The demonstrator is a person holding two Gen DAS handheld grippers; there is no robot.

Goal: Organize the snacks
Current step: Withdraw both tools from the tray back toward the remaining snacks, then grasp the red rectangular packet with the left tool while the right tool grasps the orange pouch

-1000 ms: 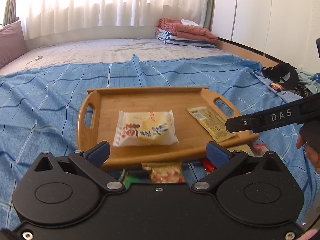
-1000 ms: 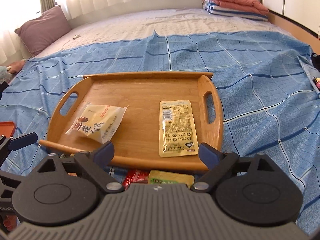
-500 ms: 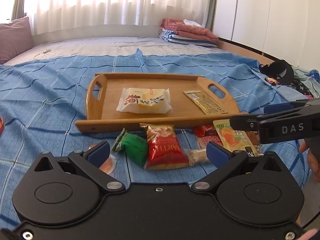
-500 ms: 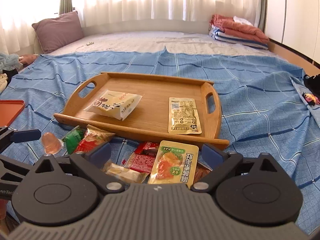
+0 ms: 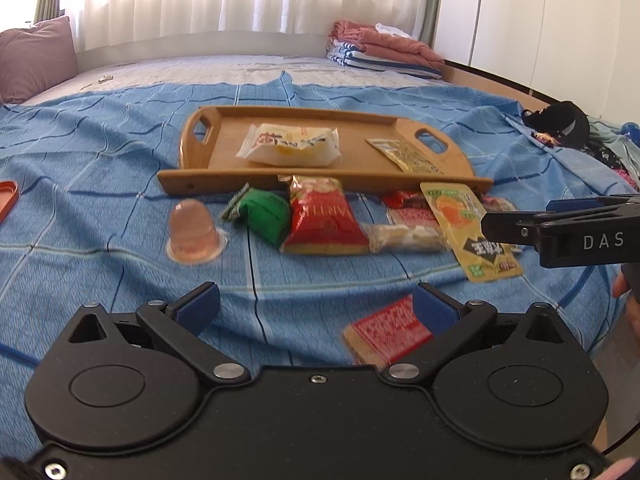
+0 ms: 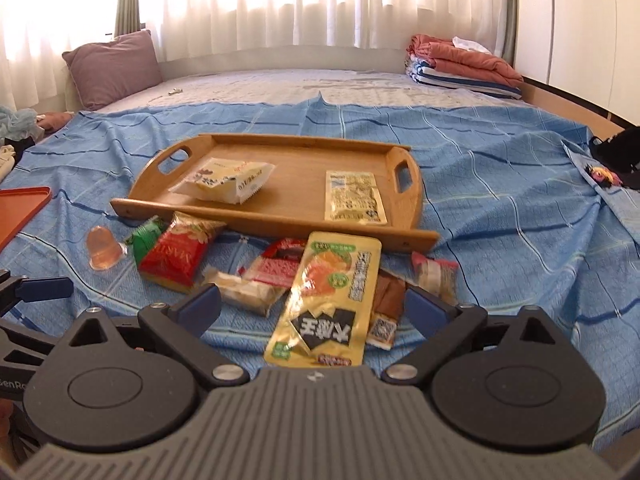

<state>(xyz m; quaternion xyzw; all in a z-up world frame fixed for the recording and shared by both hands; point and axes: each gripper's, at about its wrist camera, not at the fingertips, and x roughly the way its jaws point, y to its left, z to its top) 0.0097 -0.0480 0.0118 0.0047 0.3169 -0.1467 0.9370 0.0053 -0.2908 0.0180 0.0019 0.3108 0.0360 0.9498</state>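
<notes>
A wooden tray point(image 5: 360, 178) point(image 6: 288, 220) on the blue bedspread holds a pale yellow snack bag point(image 5: 290, 145) point(image 6: 226, 178) and a flat yellow sachet point(image 5: 406, 155) point(image 6: 354, 196). In front of it lie loose snacks: a jelly cup point(image 5: 192, 228) point(image 6: 103, 249), a green packet point(image 5: 264, 212), a red bag point(image 5: 322, 216) point(image 6: 176, 254) and a long yellow pouch point(image 5: 470, 232) point(image 6: 328, 300). My left gripper point(image 5: 316, 306) is open above a red-and-gold packet point(image 5: 390, 334). My right gripper point(image 6: 312, 306) is open over the yellow pouch's near end, not pressing on it.
A red-orange tray point(image 6: 18, 212) lies at the left. Folded blankets point(image 6: 460, 62) and a mauve pillow point(image 6: 114, 66) sit at the far side of the bed. A black bag point(image 5: 560, 124) and clothes lie at the right edge.
Both grippers have drawn back from the tray and sunk a little. The loose snacks in front of the tray have come into view and now lie under the fingers.
</notes>
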